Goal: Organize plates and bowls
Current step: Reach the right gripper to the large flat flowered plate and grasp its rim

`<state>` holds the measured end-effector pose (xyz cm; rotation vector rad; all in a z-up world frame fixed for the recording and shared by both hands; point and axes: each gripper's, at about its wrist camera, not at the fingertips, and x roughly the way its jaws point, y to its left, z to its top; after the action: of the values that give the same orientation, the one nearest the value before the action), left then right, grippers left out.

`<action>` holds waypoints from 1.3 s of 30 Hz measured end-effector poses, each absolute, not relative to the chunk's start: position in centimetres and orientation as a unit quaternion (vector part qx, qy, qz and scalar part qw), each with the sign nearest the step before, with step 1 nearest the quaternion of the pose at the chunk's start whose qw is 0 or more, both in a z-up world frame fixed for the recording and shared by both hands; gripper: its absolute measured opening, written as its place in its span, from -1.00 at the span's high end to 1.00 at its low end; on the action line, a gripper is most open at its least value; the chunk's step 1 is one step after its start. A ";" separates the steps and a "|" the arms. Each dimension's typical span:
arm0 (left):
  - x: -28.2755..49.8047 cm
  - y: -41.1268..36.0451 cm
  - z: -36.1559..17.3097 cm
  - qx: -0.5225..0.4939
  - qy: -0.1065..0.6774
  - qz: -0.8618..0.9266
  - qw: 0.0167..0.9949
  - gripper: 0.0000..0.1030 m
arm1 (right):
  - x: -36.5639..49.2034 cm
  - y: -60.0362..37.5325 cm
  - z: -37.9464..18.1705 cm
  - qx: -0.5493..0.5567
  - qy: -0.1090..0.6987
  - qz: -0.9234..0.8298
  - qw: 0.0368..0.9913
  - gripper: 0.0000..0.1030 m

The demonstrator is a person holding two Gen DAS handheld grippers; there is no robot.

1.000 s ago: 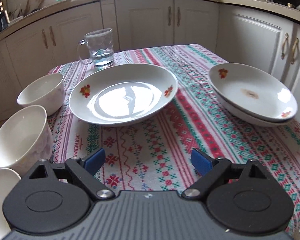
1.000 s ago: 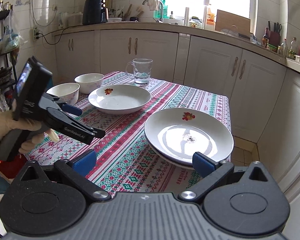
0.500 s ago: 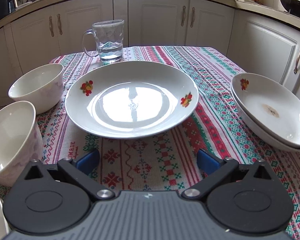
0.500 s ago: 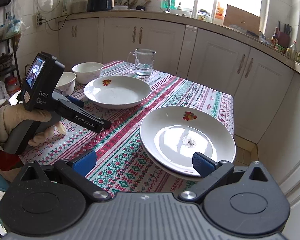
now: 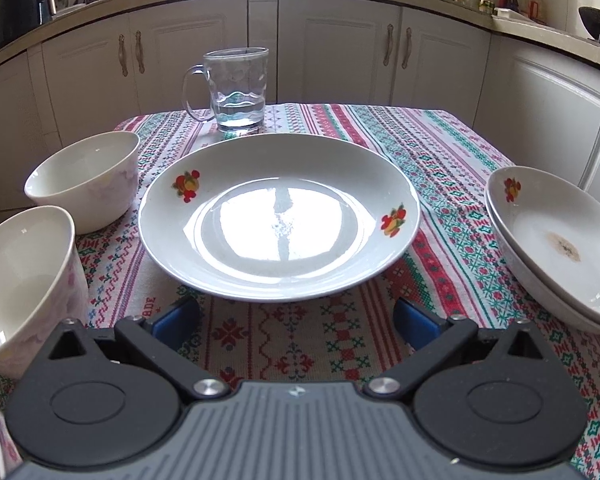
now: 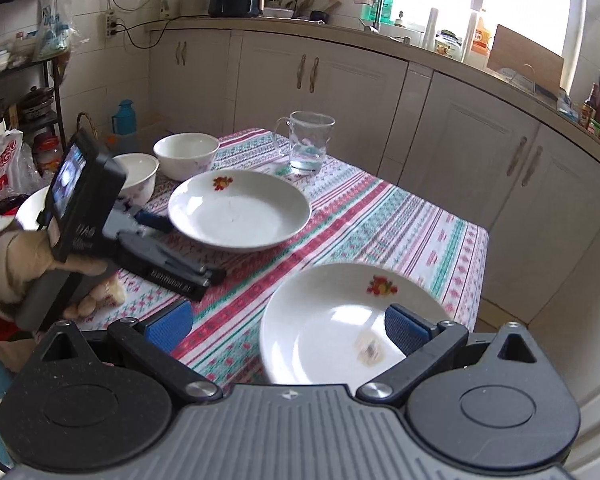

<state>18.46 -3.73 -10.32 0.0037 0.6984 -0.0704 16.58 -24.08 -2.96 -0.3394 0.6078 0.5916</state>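
Left tool [image 5: 296, 316] released, just short of flowered plate [image 5: 278, 216]; right tool [image 6: 286, 326] released over stacked plates [image 6: 340, 320].

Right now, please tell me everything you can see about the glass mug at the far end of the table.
The glass mug is clear, faceted glass with a looped handle on its left in the left wrist view. It stands upright on the patterned tablecloth, near the table's far edge, just behind the flowered plate. A little water sits in the bottom. Nothing grips it, and it appears not to touch the plate.
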 end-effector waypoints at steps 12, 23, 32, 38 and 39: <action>19.9 -3.6 -10.2 0.004 0.351 -0.042 0.935 -1.00 | 24.9 -20.9 -1.3 -0.173 0.308 0.344 0.870 -1.00; 20.2 -3.6 -10.4 -0.003 0.341 -0.023 0.940 -0.99 | 31.7 -16.0 -2.8 -0.191 0.342 0.418 0.820 -1.00; 20.5 -3.4 -10.4 0.004 0.334 -0.012 0.942 -0.98 | 36.2 -13.2 -4.8 -0.202 0.376 0.451 0.784 -1.00; 20.3 -3.6 -10.4 0.007 0.333 -0.008 0.943 -0.98 | 39.0 -11.2 -6.3 -0.215 0.393 0.466 0.763 -1.00; 20.3 -3.6 -10.3 0.006 0.333 -0.008 0.943 -0.98 | 39.5 -11.0 -6.5 -0.215 0.397 0.469 0.759 -1.00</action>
<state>20.32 -3.64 -10.34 0.0124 0.6785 -0.0163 39.53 -10.95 -6.52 -0.4679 0.8637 1.0215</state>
